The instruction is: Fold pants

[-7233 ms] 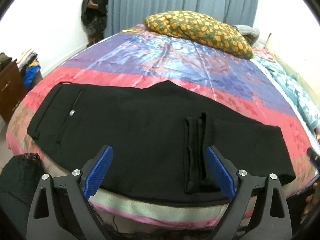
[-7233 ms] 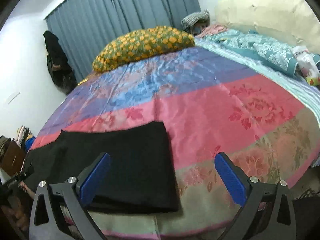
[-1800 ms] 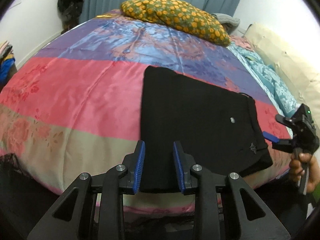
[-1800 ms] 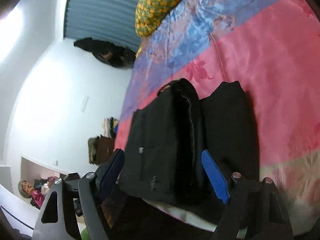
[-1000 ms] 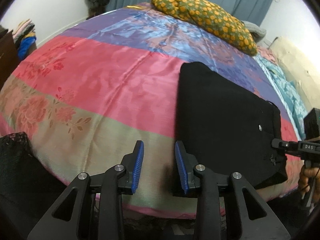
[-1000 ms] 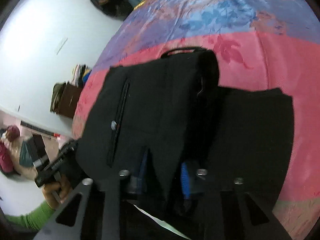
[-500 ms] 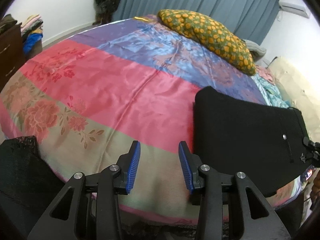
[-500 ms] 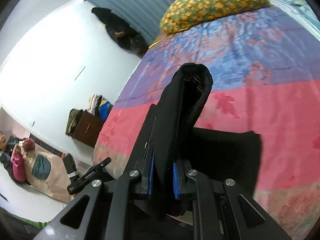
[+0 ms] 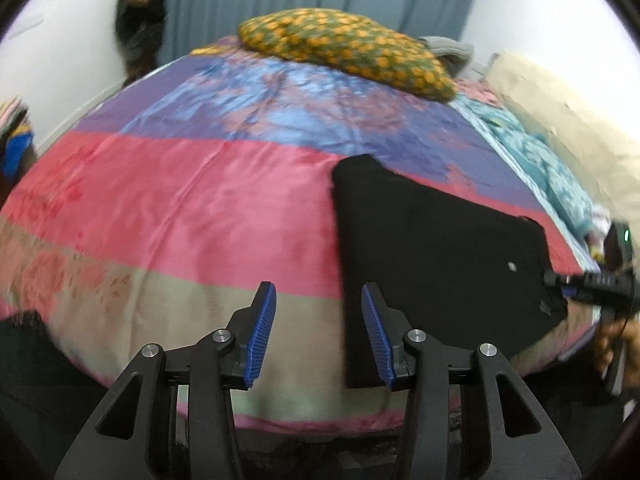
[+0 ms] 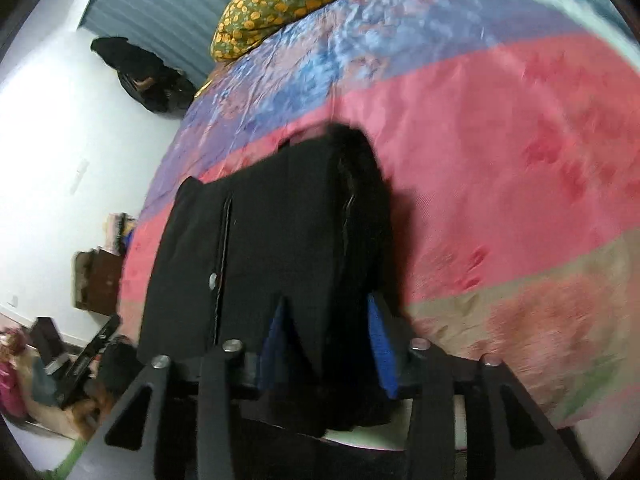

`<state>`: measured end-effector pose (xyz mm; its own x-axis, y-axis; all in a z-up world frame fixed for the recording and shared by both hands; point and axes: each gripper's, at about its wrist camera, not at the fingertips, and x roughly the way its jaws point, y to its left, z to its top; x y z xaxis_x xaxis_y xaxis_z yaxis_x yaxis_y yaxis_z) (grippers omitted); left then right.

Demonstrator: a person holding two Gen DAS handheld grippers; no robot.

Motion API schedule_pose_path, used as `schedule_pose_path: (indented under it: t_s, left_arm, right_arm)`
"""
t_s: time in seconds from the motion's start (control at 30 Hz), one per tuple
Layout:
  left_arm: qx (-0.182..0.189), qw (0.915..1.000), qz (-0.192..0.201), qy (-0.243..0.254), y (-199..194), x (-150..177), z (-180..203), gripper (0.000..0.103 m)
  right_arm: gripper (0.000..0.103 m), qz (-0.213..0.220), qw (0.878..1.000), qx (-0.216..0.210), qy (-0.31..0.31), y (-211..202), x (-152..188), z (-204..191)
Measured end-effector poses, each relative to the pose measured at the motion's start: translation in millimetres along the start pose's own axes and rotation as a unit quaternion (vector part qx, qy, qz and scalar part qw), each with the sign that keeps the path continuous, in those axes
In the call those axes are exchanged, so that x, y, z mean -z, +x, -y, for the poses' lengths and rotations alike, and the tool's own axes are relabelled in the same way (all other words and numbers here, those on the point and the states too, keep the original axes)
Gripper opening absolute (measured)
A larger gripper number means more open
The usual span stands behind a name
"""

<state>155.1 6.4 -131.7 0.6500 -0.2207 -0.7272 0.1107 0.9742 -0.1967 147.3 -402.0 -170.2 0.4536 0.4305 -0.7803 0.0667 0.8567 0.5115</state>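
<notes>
The black pants (image 9: 440,248) lie folded into a rectangle on the right part of the striped bedspread (image 9: 180,200), a small button showing near their right end. My left gripper (image 9: 318,336) hovers over the bed's near edge, its jaws opening with only bedspread between them; its right fingertip (image 9: 378,336) overlaps the pants' near left corner. In the right wrist view the thick fold of the pants (image 10: 288,216) runs between the blue pads of my right gripper (image 10: 328,340). Those jaws are opening, and the pad faces show beside the cloth.
A green pillow with orange dots (image 9: 348,52) lies at the bed's far end before a grey-blue curtain. Teal bedding (image 9: 552,168) runs along the right side. Dark clothes (image 9: 140,12) hang on the left wall. A brown cabinet (image 10: 96,276) stands beside the bed.
The right gripper's jaws have spread from a tight pinch, and the raised edge of the pants has come down onto the bed. The left gripper's jaws have widened a little.
</notes>
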Motion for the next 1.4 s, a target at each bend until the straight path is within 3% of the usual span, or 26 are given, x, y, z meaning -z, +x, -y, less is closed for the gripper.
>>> schedule_pose_path:
  t_s: [0.07,0.1,0.2,0.27,0.3,0.33,0.37,0.4,0.47,0.5,0.57,0.67,0.77,0.83,0.9,0.97,1.1,1.2,1.27,1.33,1.4]
  left_arm:
    - [0.002,0.9996,0.009,0.026,-2,-2,15,0.046]
    - [0.003,0.9992,0.011,0.039,-1,-3,23,0.046]
    - [0.009,0.9958,-0.001,0.091,11,1,54,0.046]
    - [0.01,0.9921,-0.021,0.123,23,9,70,0.047]
    - [0.004,0.9869,-0.048,0.154,37,17,81,0.049]
    - [-0.007,0.9824,-0.064,0.176,47,23,87,0.057]
    - [-0.022,0.977,-0.07,0.2,54,30,93,0.059]
    - [-0.03,0.9716,-0.059,0.227,53,35,98,0.059]
    - [-0.028,0.9684,-0.055,0.242,42,31,101,0.061]
    - [-0.01,0.9712,-0.057,0.231,33,23,98,0.063]
    - [0.017,0.9798,-0.043,0.194,22,6,90,0.078]
    - [0.04,0.9894,-0.029,0.137,23,-30,81,0.083]
    - [0.019,0.9897,-0.035,0.138,43,-40,84,0.083]
    - [0.003,0.9873,-0.06,0.147,62,-29,85,0.083]
    - [-0.014,0.9817,-0.1,0.161,81,-9,85,0.083]
    - [-0.034,0.9783,-0.097,0.18,81,5,85,0.083]
    - [-0.011,0.9879,-0.077,0.134,50,3,74,0.084]
    - [0.0,0.9919,-0.055,0.115,31,4,72,0.087]
    - [0.007,0.9918,-0.055,0.115,36,4,73,0.094]
    - [0.001,0.9878,-0.081,0.133,53,11,82,0.094]
    - [-0.017,0.983,-0.108,0.148,65,18,84,0.094]
  right_arm:
    - [0.043,0.028,0.997,0.047,-0.054,-23,-7,-19]
    - [0.043,0.039,0.995,0.049,-0.082,-32,-9,-31]
    - [0.043,0.054,0.986,0.026,-0.154,-50,-3,-72]
    - [0.043,0.039,0.98,0.002,-0.195,-42,12,-94]
    - [0.043,0.02,0.978,0.016,-0.205,-30,19,-96]
    - [0.043,-0.001,0.978,0.036,-0.207,-17,25,-92]
    - [0.041,-0.046,0.977,0.074,-0.196,6,32,-79]
    - [0.041,-0.075,0.979,0.084,-0.171,22,37,-62]
    - [0.038,-0.049,0.987,0.064,-0.141,8,31,-58]
    - [0.038,-0.045,0.988,0.064,-0.132,-1,24,-60]
    - [0.039,-0.013,0.988,0.059,-0.141,-21,5,-70]
    - [0.039,0.02,0.985,0.047,-0.164,-33,-31,-87]
    - [0.039,0.031,0.988,-0.009,-0.154,-16,-65,-91]
    - [0.038,0.005,0.992,0.018,-0.125,24,-74,-67]
    - [0.031,-0.033,0.992,0.065,-0.101,62,-68,-33]
    - [0.03,-0.009,0.996,0.039,-0.082,60,-67,-27]
    - [0.03,0.049,0.99,0.065,-0.117,9,-47,-51]
    - [0.03,0.069,0.99,0.042,-0.117,-29,-9,-67]
    - [0.039,0.067,0.992,0.025,-0.102,-35,17,-73]
    - [0.051,0.042,0.996,0.038,-0.064,-23,46,-61]
    - [0.048,0.028,0.998,0.051,-0.001,-7,69,-39]
